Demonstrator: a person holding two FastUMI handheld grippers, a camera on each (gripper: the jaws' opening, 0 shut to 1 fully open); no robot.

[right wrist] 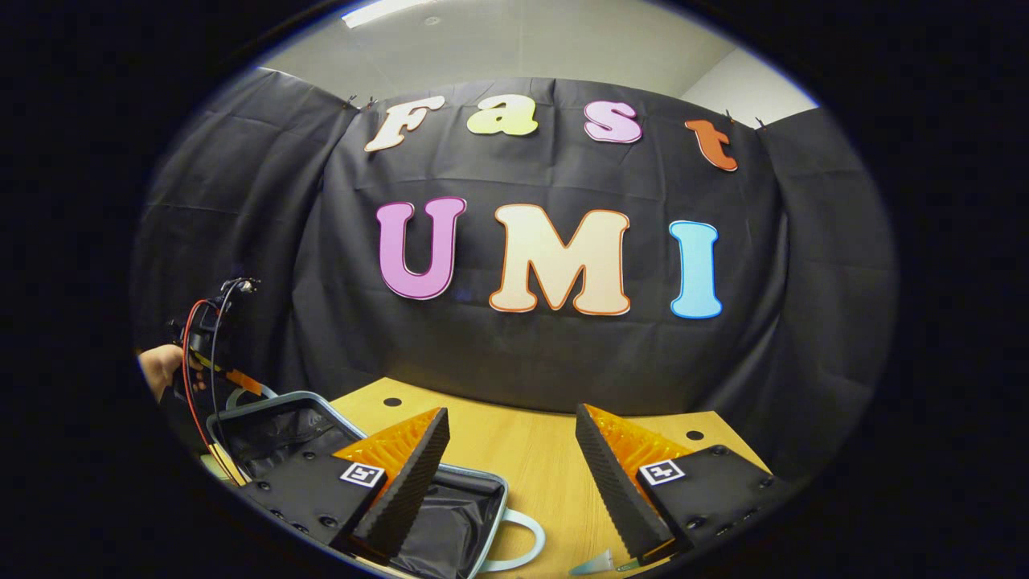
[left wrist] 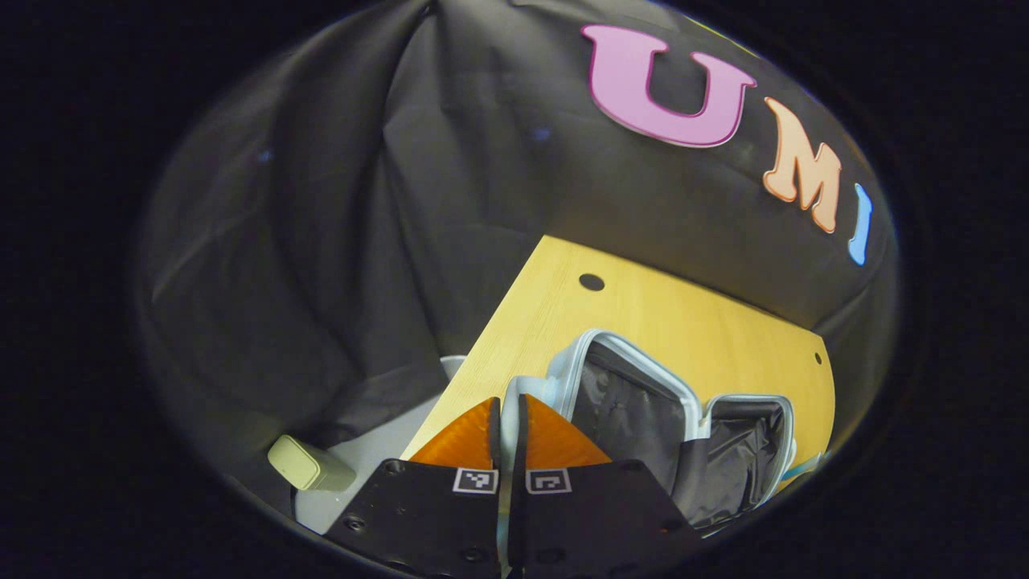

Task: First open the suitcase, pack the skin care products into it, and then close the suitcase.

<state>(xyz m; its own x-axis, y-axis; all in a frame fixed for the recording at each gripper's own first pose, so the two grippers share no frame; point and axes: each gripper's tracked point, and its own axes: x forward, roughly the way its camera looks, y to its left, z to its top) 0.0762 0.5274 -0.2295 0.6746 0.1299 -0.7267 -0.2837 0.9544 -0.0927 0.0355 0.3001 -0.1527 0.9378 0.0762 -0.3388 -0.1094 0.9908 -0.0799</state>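
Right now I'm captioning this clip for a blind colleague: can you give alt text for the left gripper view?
An open suitcase with dark lining lies on a wooden table, just beyond the left gripper, whose fingers sit nearly together with nothing between them. A small pale box lies lower left, off the table.

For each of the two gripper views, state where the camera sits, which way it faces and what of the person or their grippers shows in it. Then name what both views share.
Left gripper view: rides on the left gripper, tilted, looking across the wooden table at the open suitcase; its own fingers stand close together.
Right gripper view: rides on the right gripper, level, facing the booth wall; its fingers are spread, and a hand holds the other gripper at far left.
Shared: table and open suitcase.
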